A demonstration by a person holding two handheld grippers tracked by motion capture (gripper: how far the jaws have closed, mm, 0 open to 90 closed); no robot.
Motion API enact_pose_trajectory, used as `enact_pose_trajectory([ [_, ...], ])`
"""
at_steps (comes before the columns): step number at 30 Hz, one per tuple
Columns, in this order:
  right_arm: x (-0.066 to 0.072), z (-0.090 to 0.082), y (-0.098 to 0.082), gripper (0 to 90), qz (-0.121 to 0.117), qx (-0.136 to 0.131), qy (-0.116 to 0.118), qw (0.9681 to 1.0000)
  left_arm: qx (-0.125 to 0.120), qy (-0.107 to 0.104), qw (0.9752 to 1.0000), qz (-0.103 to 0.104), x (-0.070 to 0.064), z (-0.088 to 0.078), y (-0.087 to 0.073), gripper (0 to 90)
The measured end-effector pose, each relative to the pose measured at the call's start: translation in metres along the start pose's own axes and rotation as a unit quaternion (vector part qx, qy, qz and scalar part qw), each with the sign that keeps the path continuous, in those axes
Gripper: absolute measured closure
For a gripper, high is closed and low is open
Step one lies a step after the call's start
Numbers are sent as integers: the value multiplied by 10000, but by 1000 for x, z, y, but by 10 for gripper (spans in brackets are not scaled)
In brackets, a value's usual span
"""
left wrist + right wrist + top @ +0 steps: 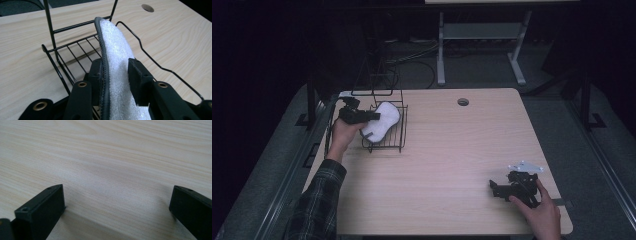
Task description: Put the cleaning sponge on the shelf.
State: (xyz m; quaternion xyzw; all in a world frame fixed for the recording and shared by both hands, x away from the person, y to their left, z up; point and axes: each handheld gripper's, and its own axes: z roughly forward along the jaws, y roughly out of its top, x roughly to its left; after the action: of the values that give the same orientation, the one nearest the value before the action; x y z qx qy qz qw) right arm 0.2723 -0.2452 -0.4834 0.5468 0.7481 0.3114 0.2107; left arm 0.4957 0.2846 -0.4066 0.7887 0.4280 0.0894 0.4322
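I am gripping the white, foam-textured pad with a dark piped edge (117,62) in my left claw (115,75), jaws pinched narrow across its thickness so it is standing on edge — likely for slotting upright. The pad is sitting between the jaws, over the black wire rack (75,47) just ahead. My right claw (117,212) is resting wide and empty on the pale wood-grain table (452,150). Beyond both claws, the room is lying dark — floor cables, a grey stand.

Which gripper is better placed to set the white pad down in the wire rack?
Left. The left gripper already holds the pad over the rack; the right gripper rests open, far across the table.
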Motion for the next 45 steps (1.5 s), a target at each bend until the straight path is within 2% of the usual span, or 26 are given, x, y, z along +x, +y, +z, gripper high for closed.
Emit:
enact_pose_trajectory([
  [11, 0, 0, 0, 0, -3, 0, -1, 10000, 98, 229, 9995, 201, -3, 2, 0, 498],
  [16, 0, 0, 0, 0, -3, 1, 0, 10000, 94, 224, 9994, 239, -5, -3, 1, 499],
  [19, 0, 0, 0, 0, -2, 1, -1, 10000, 185, 173, 9991, 339, -9, -6, 1, 587],
  [24, 0, 0, 0, 0, -4, 1, -2, 10000, 338, 48, 9982, 486, -19, -10, 1, 814],
  [26, 0, 0, 0, 0, -3, 1, -1, 10000, 301, 9, 9986, 443, -21, -12, -1, 894],
  [30, 0, 0, 0, 0, -1, 2, -2, 10000, 458, -64, 9981, 418, -23, -13, -9, 898],
  [33, 0, 0, 0, 0, -1, 1, -1, 10000, 432, -107, 9981, 423, -26, -15, -16, 898],
  [34, 0, 0, 0, 0, -1, 2, -1, 10000, 492, -113, 9976, 474, -26, -15, -19, 898],
  [41, 0, 0, 0, 0, 0, 2, -1, 10000, 672, -146, 9965, 471, -31, -12, -33, 898],
  [43, 0, 0, 0, 0, -3, 1, -1, 10000, 584, -208, 9972, 409, -33, -11, -34, 898],
  [45, 0, 0, 0, 0, -1, 3, -2, 10000, 585, -239, 9970, 452, -35, -10, -35, 898],
])
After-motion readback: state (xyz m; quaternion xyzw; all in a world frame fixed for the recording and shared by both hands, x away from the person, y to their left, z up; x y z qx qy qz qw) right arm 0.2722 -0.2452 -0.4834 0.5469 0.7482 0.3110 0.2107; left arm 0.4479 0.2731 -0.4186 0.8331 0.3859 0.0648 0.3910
